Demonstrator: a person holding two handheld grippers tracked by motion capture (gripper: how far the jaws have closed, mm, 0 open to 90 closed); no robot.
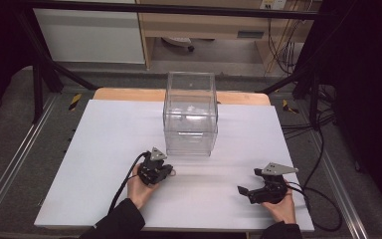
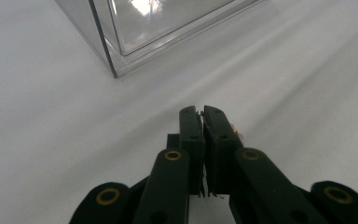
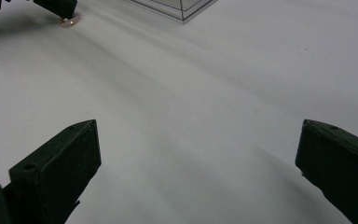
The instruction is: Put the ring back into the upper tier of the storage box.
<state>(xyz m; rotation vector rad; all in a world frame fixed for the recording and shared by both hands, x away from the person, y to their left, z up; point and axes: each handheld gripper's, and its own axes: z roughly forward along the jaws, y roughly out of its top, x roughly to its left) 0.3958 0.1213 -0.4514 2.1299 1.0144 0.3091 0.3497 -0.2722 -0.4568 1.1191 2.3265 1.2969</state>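
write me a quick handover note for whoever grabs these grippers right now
Left gripper: fingers closed, with a small pinkish thing at the tips; what it is cannot be told. It sits low over the white table, just short of the clear box, near its front left corner.
Right gripper: open, nothing held, low over the table at the right front.
Done: the small thing looks to be gripped.
Left: probably lift it into the box, which appears empty; that is a guess.
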